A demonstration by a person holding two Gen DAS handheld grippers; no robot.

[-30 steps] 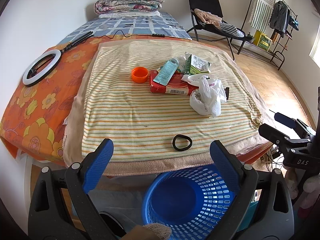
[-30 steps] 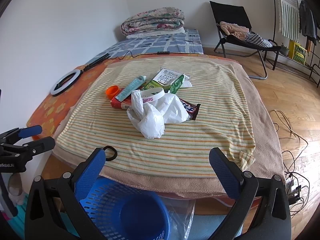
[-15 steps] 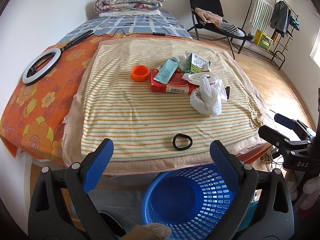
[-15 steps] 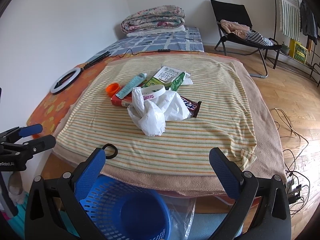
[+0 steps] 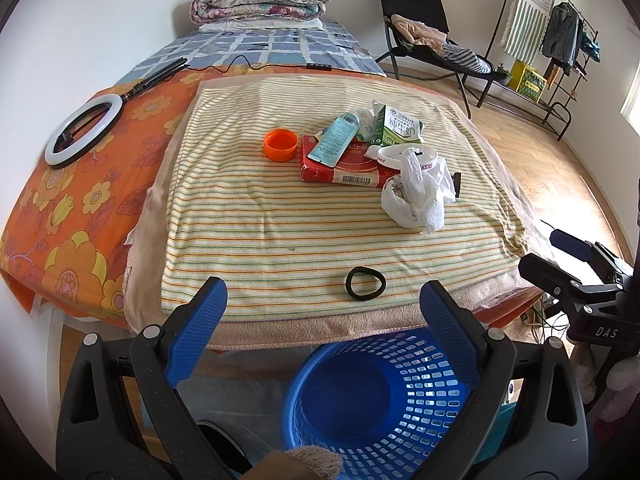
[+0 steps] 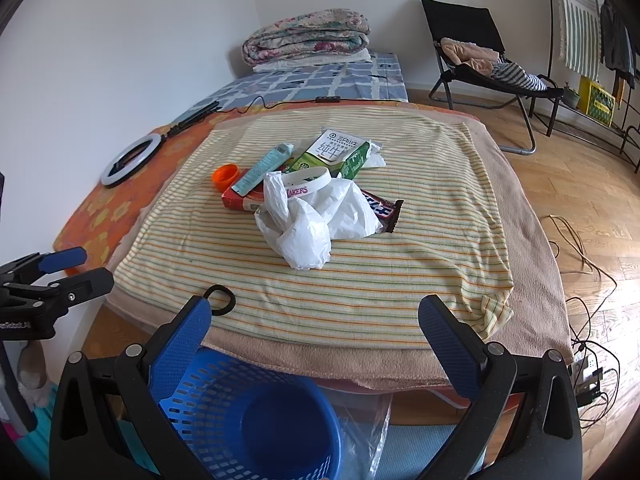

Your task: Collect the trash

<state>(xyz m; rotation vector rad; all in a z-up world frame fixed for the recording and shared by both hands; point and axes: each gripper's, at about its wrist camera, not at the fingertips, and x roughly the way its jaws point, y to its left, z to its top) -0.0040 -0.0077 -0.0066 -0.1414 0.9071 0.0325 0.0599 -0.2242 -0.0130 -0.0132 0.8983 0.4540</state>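
Note:
A pile of trash lies mid-bed on the striped towel (image 5: pixel 260 208): a crumpled white plastic bag (image 5: pixel 416 196) (image 6: pixel 316 220), a red packet (image 5: pixel 344 166), a teal tube (image 5: pixel 334 140), a green milk carton (image 5: pixel 396 128) (image 6: pixel 332 152), an orange cap (image 5: pixel 281 145), a white wristband (image 6: pixel 308 180) and a candy bar wrapper (image 6: pixel 380 208). A black hair tie (image 5: pixel 365 283) lies near the front edge. A blue basket (image 5: pixel 380 404) (image 6: pixel 248 420) stands on the floor below. My left gripper (image 5: pixel 322 312) and right gripper (image 6: pixel 314 324) are open and empty, above the basket.
A ring light (image 5: pixel 82 128) lies on the orange floral sheet (image 5: pixel 60 208) at left. Folded quilts (image 5: pixel 260 4) sit at the bed's far end. A black chair (image 5: pixel 424 36) and a clothes rack (image 5: pixel 552 40) stand at right. Cables (image 6: pixel 580 248) lie on the wood floor.
Both views have shifted slightly closer to the bed. Nothing on the bed has moved, and both grippers stay open.

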